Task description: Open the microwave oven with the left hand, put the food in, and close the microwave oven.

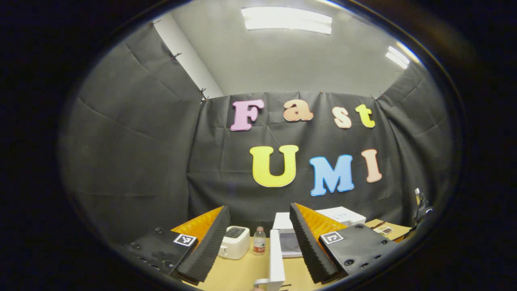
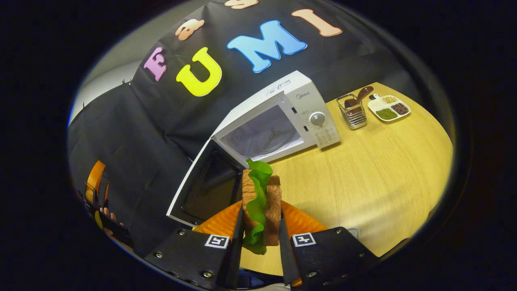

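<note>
Two fingers of the right gripper point(image 2: 260, 226) press on a sandwich point(image 2: 261, 204) from both sides, holding it upright on its edge, with green lettuce point(image 2: 258, 190) sticking out between the bread slices at top and bottom. The sandwich hangs above the tabletop point(image 2: 375, 178), just in front of the microwave point(image 2: 282, 117), whose door point(image 2: 208, 184) is swung wide to the side so the pale cavity and its round plate show. A small brand mark sits on the microwave's top front edge and print surrounds its dial point(image 2: 317, 119), all too small to read. Beyond the microwave stand a wire basket point(image 2: 352, 111) with a brown spoon and a white tray point(image 2: 388, 107) of grains in compartments. In the left gripper view, the left gripper point(image 1: 258, 242) has its fingers spread wide and grips nothing; between them, farther off, lie a toaster point(image 1: 235, 241), a small bottle point(image 1: 259, 241) with a label too small to read, and the edge of the open door point(image 1: 276, 258). Square black-and-white markers sit on both grippers.
</note>
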Demonstrator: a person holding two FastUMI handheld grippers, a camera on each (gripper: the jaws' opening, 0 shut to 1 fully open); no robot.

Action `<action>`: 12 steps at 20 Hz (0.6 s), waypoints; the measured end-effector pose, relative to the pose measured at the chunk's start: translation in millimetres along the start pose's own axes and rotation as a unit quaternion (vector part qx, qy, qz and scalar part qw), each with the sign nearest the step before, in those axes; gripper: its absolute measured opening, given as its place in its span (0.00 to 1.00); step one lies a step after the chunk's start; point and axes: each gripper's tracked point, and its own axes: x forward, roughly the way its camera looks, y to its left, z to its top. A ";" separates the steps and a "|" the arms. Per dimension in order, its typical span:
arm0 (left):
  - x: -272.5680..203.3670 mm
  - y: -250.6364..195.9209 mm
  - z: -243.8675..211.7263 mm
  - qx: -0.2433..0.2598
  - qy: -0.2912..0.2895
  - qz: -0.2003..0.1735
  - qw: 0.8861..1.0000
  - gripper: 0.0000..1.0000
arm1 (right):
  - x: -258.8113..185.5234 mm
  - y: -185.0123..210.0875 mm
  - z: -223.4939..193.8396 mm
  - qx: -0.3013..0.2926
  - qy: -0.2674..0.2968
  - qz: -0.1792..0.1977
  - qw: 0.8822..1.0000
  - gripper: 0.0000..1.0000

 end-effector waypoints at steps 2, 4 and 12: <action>7.4 14.1 -4.5 -0.005 0.005 0.001 1.000 0.96 | 19.2 10.0 5.8 0.004 -0.015 0.000 1.000 0.42; 14.6 29.4 -9.7 -0.005 0.008 0.004 1.000 0.96 | 37.1 17.5 12.3 0.009 -0.031 -0.003 0.999 0.42; 39.7 81.9 -23.4 -0.007 0.018 0.016 1.000 0.95 | 108.4 29.9 43.0 0.054 -0.108 -0.016 0.993 0.42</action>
